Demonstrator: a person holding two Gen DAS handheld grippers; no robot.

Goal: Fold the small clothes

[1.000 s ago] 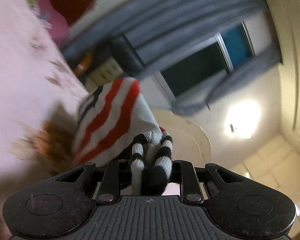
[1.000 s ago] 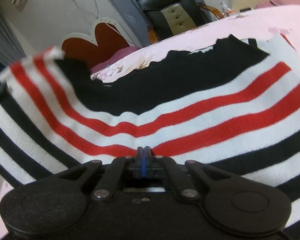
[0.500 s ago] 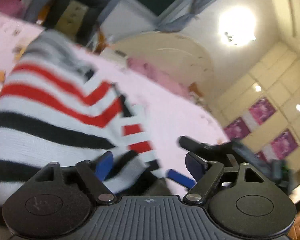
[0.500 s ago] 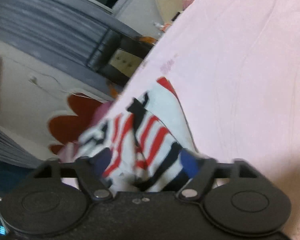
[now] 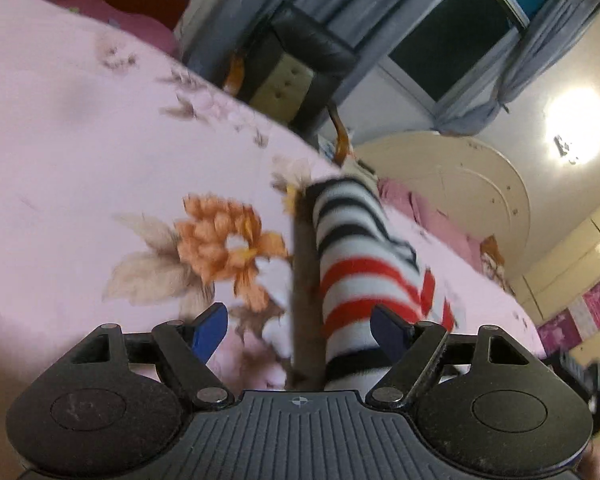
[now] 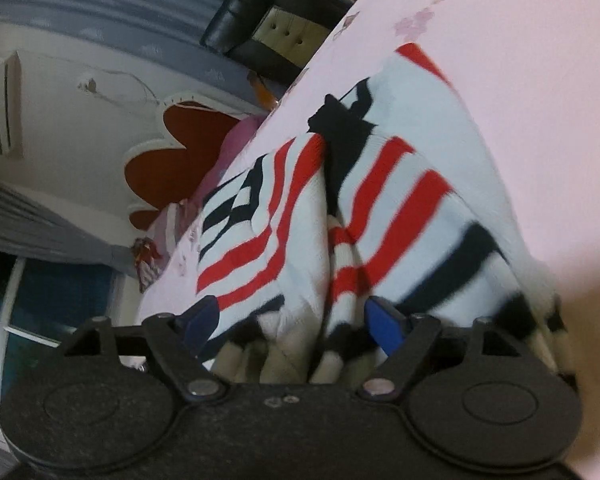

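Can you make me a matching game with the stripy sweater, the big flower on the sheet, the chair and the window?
Things:
1. stripy sweater
2. flower print
3. chair
4. window

Descriptions:
A. orange
B. black with a beige cushion
C. red, white and black
D. dark glass between grey curtains

Pairs: 1-C, 2-A, 3-B, 4-D

The striped sweater (image 6: 400,200) is soft matt knit, ribbed at its near hem. The pink bedsheet (image 5: 80,140) is smooth matt printed cloth. The far armchair (image 5: 300,60) looks glossy black leather; the gripper bodies are matt, grainy black plastic
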